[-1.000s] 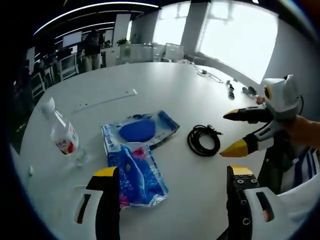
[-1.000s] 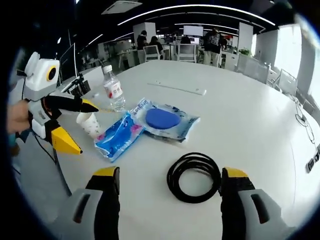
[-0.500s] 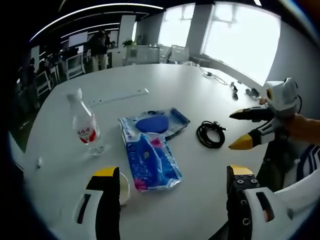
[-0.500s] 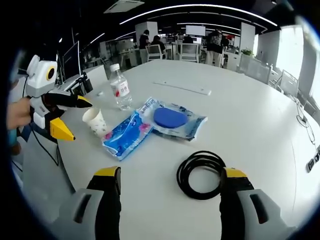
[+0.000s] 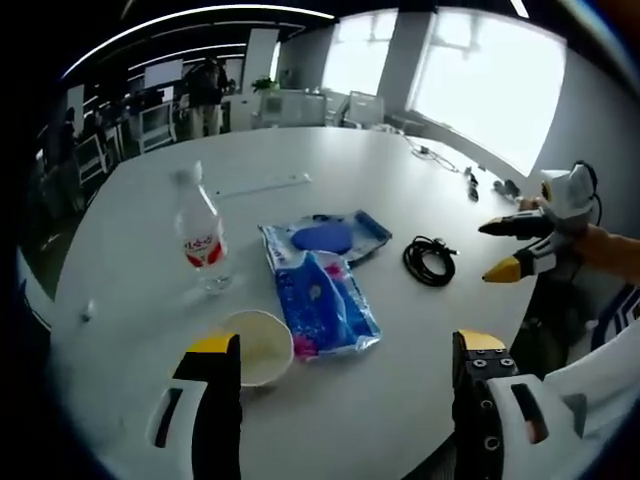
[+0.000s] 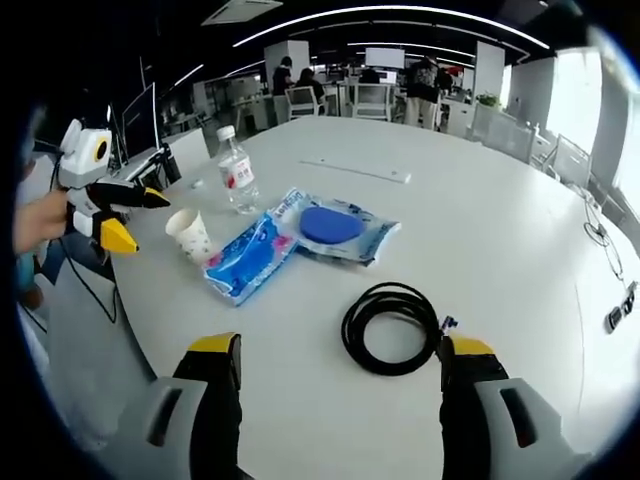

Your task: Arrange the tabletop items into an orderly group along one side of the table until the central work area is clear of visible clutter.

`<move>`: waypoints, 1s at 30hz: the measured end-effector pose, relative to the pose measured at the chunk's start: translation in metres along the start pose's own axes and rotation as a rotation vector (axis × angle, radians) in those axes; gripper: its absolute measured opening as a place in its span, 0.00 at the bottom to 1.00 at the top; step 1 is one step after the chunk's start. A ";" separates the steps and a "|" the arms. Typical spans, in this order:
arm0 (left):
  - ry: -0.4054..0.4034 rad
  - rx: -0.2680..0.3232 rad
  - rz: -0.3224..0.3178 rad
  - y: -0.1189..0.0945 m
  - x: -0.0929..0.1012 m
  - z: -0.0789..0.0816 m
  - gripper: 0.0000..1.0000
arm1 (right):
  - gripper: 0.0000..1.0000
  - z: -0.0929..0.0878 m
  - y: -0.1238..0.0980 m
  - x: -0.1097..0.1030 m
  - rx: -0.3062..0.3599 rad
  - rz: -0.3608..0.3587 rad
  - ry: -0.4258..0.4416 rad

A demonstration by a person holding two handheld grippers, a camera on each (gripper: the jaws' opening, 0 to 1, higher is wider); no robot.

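An open-plan office stretches behind a broad white table (image 6: 520, 210), with desks, chairs and a few standing people at the far end and bright windows along one side. Lying on the table well beyond the clutter is a long white strip (image 6: 358, 171), and a thin cable (image 5: 428, 153) trails near the window edge with small dark items whose nature is too small to tell. The clutter sits in a loose cluster: a clear water bottle (image 5: 201, 238) with a red-and-white label stands upright, a white paper cup (image 5: 256, 346) stands just in front of it, open mouth up, and beside these lies a blue printed plastic pack (image 5: 326, 308), glossy and crinkled, its far end overlapping or touching a second clear pack holding a round blue pad (image 5: 322, 235). A coiled black cable (image 6: 390, 328) lies apart from the packs, toward the near edge. In the left gripper view the left gripper (image 5: 340, 350) hangs over the table's near edge with its yellow-tipped jaws spread apart and nothing between them, the cup just inside the left jaw's line. In the right gripper view the right gripper (image 6: 340, 355) is likewise spread wide and empty, the black coil between its jaws but farther off. Each gripper shows in the other's view, held by a hand off the table's edge. The print on the packs and label is unreadable.
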State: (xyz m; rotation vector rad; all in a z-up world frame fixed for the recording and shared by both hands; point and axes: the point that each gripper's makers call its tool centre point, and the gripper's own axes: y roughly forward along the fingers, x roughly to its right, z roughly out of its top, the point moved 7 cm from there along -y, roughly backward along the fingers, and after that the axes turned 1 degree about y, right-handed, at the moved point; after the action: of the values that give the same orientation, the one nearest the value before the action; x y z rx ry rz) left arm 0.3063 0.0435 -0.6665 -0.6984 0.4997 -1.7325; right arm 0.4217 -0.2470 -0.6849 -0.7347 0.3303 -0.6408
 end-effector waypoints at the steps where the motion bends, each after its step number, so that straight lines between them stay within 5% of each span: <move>1: -0.002 0.000 0.002 -0.001 -0.002 -0.001 0.84 | 0.80 -0.001 -0.001 0.000 -0.001 0.000 0.001; 14: -0.067 -0.013 0.031 -0.024 -0.028 -0.026 0.84 | 0.80 -0.023 -0.024 0.006 -0.009 0.000 0.026; 30: -0.100 -0.023 0.037 -0.029 -0.035 -0.034 0.83 | 0.80 -0.032 -0.035 0.016 -0.015 -0.023 0.055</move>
State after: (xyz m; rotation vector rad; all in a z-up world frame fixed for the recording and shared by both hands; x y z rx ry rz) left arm 0.2682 0.0840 -0.6795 -0.7833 0.4613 -1.6507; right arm 0.4038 -0.2932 -0.6835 -0.7375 0.3779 -0.6813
